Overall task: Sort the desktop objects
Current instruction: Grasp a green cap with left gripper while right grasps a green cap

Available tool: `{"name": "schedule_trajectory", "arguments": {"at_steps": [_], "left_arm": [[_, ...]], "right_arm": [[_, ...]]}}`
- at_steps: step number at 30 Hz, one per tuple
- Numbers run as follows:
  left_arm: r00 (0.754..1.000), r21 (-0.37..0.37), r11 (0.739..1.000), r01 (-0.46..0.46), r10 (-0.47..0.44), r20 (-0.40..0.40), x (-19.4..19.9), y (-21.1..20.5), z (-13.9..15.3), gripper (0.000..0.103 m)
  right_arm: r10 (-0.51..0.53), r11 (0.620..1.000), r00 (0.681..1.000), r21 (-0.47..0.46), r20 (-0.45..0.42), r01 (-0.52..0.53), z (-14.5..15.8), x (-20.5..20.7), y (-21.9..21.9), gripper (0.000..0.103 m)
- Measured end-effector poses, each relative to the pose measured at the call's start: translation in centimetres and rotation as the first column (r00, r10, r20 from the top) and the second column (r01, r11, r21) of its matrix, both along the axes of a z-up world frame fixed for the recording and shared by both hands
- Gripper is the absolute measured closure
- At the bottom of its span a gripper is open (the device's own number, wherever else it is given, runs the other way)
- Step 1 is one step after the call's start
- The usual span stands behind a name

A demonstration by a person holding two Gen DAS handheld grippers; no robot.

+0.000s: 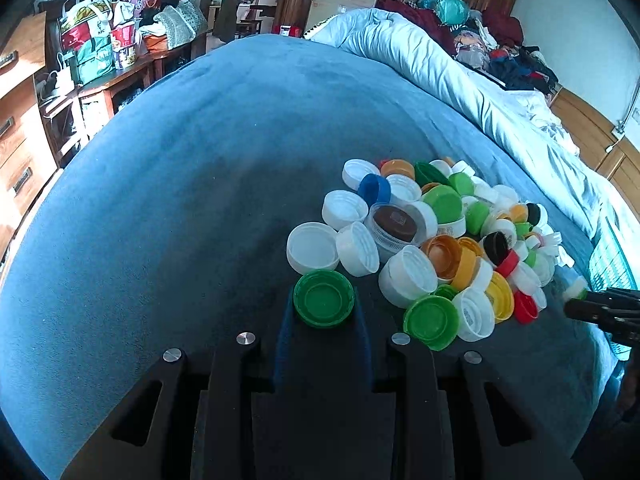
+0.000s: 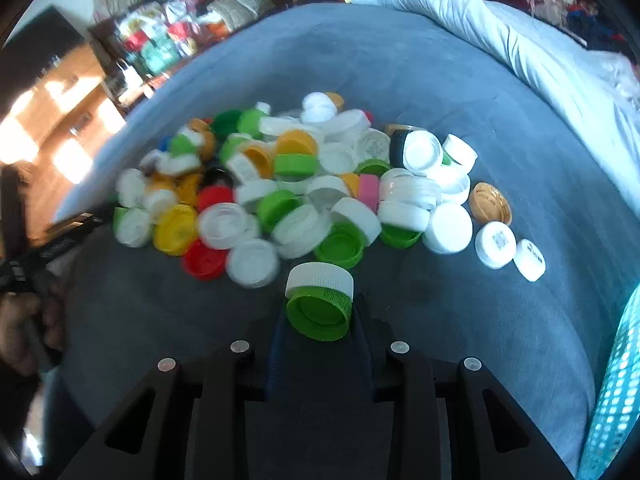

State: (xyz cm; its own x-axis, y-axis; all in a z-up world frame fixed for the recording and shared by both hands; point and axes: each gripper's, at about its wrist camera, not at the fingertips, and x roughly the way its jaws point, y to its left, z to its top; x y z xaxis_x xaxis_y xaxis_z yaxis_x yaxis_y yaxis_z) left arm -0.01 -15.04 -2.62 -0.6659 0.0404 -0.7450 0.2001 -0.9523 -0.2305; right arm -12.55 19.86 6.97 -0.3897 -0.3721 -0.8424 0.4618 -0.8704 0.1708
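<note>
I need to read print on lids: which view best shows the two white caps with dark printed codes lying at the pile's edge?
The right wrist view: both printed white caps lie apart from the pile, tops facing up, unobstructed. In the left wrist view I cannot pick them out; the pile hides that side.

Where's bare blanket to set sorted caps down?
Free: the wide blue blanket left of the cap pile, up to the wooden drawers; also beyond the pile, toward the folded quilt. Crowded: the pile itself, with stray caps trailing toward the teal basket.
</note>
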Motion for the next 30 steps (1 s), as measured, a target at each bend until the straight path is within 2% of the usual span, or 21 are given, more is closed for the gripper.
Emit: {"name": "schedule_trajectory", "arguments": {"at_steps": [1, 2, 3, 4, 5, 6, 7, 8, 9, 10, 12, 13, 14, 21, 23, 24, 27, 30], "left_arm": [[1.000, 0.025, 1.000, 0.013, -0.013, -0.009, 0.2, -0.1, 0.1, 0.078], [1.000, 0.060, 0.998, 0.026, -0.026, -0.013, 0.4, -0.3, 0.1, 0.078], [1.000, 0.065, 0.998, 0.025, -0.024, -0.006, 0.5, -0.3, 0.0, 0.078], [1.000, 0.057, 0.998, 0.022, -0.022, -0.002, 0.7, -0.2, -0.1, 0.078], [1.000, 0.054, 0.998, 0.019, -0.019, -0.002, 0.8, -0.1, 0.0, 0.078], [1.000, 0.057, 0.998, 0.017, -0.017, 0.000, 0.9, 0.0, 0.1, 0.078], [1.000, 0.062, 0.998, 0.013, -0.013, 0.001, 0.9, 0.0, 0.1, 0.078], [1.000, 0.065, 0.998, 0.007, -0.008, 0.003, 0.9, 0.0, 0.0, 0.078], [1.000, 0.064, 0.998, 0.005, -0.006, 0.005, 0.9, 0.1, 0.0, 0.078], [1.000, 0.062, 0.998, 0.004, -0.005, 0.006, 0.9, 0.1, 0.0, 0.078], [1.000, 0.065, 0.998, 0.002, -0.003, 0.005, 1.0, 0.1, 0.1, 0.078], [1.000, 0.065, 0.998, 0.000, 0.000, 0.003, 1.2, 0.2, 0.1, 0.078], [1.000, 0.062, 0.998, -0.002, 0.002, 0.004, 1.2, 0.2, 0.0, 0.078], [1.000, 0.048, 0.999, -0.002, 0.002, 0.008, 0.9, 0.4, 0.0, 0.078], [1.000, 0.046, 0.999, -0.001, 0.000, 0.007, 0.9, 0.4, 0.0, 0.078], [1.000, 0.047, 0.999, -0.001, 0.000, 0.007, 0.9, 0.4, 0.0, 0.078], [1.000, 0.040, 0.999, 0.000, 0.000, 0.007, 0.9, 0.4, 0.0, 0.078], [1.000, -0.004, 1.000, -0.001, 0.001, 0.009, 0.9, 0.9, 0.2, 0.078]], "right_arm": [[0.025, 1.000, 1.000, 0.014, 0.001, -0.025, 0.1, 0.3, 0.0, 0.069], [0.047, 0.997, 0.999, 0.063, 0.024, -0.048, -0.3, 0.3, -0.3, 0.069], [0.043, 0.996, 0.997, 0.074, 0.065, -0.048, -0.6, 0.0, -0.1, 0.069], [0.014, 1.000, 0.996, 0.005, 0.093, -0.014, -0.2, -0.4, 0.7, 0.069], [-0.006, 0.997, 0.997, -0.075, 0.083, 0.012, 0.8, -0.5, 1.5, 0.069], [0.006, 0.998, 0.999, -0.064, 0.045, -0.003, 1.5, -0.5, 1.5, 0.069], [0.046, 0.999, 0.998, 0.011, 0.037, -0.046, 1.2, -0.5, 0.9, 0.069], [0.087, 0.993, 0.993, 0.074, 0.082, -0.093, -0.1, -0.7, 0.3, 0.069], [0.106, 0.988, 0.986, 0.100, 0.125, -0.119, -1.3, -0.7, 0.2, 0.069], [0.108, 0.988, 0.985, 0.096, 0.131, -0.121, -1.7, -0.4, 0.3, 0.069], [0.094, 0.993, 0.988, 0.058, 0.120, -0.102, -1.7, 0.2, 0.9, 0.067], [0.086, 0.995, 0.989, 0.043, 0.120, -0.091, -1.8, 0.5, 1.0, 0.060], [0.084, 0.995, 0.990, 0.042, 0.115, -0.089, -1.9, 0.7, 1.0, 0.058], [0.085, 0.992, 0.995, 0.091, 0.049, -0.090, -1.4, 0.8, 0.4, 0.057], [0.090, 0.991, 0.995, 0.095, 0.052, -0.094, -1.5, 0.6, 0.2, 0.061], [0.088, 0.991, 0.995, 0.096, 0.052, -0.092, -1.6, 0.5, 0.3, 0.071], [0.075, 0.993, 0.996, 0.083, 0.049, -0.079, -1.4, 0.6, 0.7, 0.070], [0.067, 0.995, 0.997, 0.072, 0.035, -0.070, -1.0, 0.9, 1.0, 0.070]]}}
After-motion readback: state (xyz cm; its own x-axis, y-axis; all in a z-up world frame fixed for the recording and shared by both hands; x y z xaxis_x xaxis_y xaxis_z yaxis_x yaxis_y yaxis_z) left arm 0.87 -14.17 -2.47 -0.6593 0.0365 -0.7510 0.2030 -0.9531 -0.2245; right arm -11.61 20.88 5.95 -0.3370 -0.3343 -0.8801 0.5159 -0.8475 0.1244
